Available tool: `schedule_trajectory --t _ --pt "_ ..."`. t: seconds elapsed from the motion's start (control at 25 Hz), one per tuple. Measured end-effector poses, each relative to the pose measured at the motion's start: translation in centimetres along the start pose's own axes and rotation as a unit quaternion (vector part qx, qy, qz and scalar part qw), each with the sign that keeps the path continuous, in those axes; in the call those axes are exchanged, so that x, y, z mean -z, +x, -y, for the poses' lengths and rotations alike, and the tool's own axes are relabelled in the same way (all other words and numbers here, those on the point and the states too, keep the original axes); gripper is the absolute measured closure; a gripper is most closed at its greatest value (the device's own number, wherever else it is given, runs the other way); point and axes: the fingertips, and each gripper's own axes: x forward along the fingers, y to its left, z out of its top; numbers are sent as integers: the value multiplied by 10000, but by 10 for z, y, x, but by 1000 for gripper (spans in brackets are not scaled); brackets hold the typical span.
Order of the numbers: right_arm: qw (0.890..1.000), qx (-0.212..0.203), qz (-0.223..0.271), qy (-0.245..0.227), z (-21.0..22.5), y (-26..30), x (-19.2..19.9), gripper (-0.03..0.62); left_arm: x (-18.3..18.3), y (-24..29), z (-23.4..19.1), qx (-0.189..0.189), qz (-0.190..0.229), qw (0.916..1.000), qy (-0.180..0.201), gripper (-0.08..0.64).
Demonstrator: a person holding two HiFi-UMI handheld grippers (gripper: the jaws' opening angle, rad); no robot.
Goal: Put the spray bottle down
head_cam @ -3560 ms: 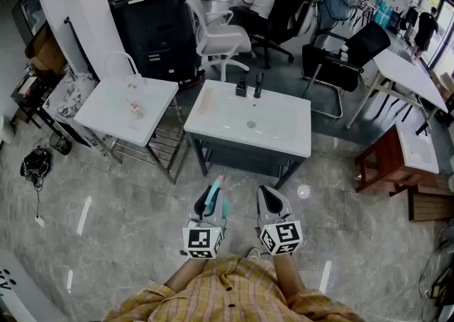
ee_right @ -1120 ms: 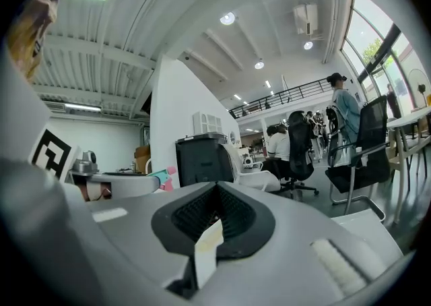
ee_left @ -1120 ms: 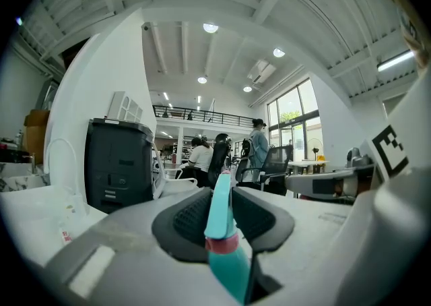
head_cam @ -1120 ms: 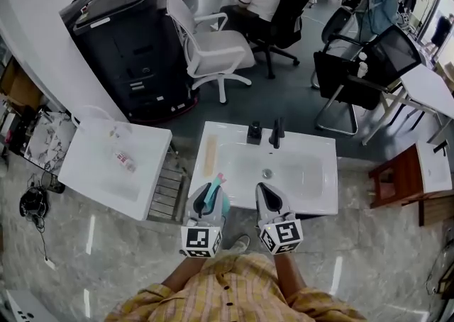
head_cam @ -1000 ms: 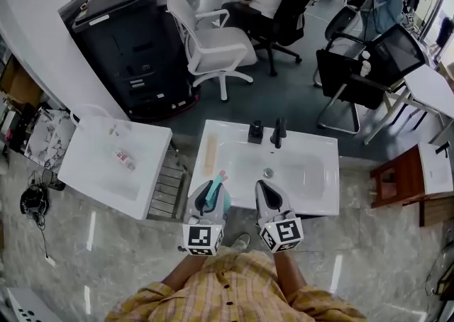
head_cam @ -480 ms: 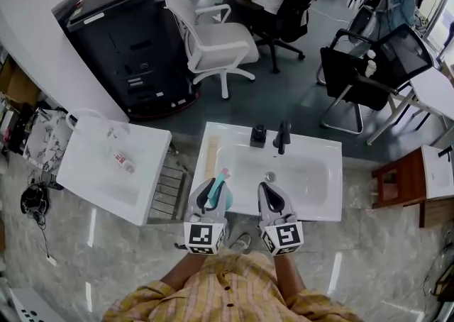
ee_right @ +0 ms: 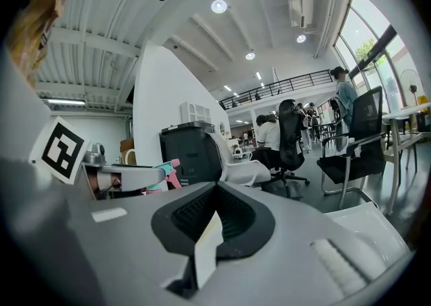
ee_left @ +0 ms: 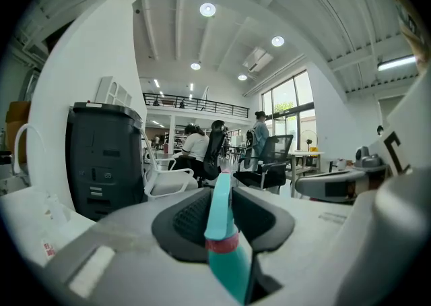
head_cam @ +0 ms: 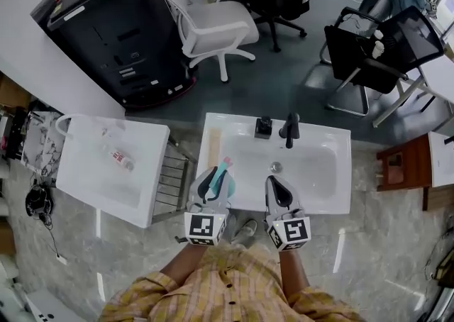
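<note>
A teal spray bottle (head_cam: 221, 177) with a pink nozzle stands between the jaws of my left gripper (head_cam: 211, 176), which is shut on it. In the left gripper view the bottle's neck (ee_left: 220, 230) rises between the black pads, and my left gripper (ee_left: 219, 193) points nearly level. My right gripper (head_cam: 274, 183) sits beside it to the right, shut and holding nothing. Both hover at the front edge of a white sink (head_cam: 333, 193). The right gripper view shows my right gripper (ee_right: 215, 193) with its jaws together, and the bottle's nozzle (ee_right: 166, 172) to its left.
A black faucet (head_cam: 289, 130) and a black dispenser (head_cam: 263, 127) stand at the sink's back. A second white basin (head_cam: 92, 179) with a small bottle (head_cam: 116, 157) is at the left. Beyond are a black cabinet (head_cam: 106, 23), a white chair (head_cam: 206, 26) and a black chair (head_cam: 376, 44).
Both grippers have come forward to the sink's front edge and dropped slightly. The sink now lies closer below them. The left gripper still holds the spray bottle.
</note>
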Motion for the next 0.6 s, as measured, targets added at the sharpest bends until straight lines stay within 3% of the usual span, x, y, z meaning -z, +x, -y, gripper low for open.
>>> schedule_trajectory --t 0.6 --pt "9987 126 -489 122 -2 31 43 591 25 66 -34 199 -183 9996 -79 457"
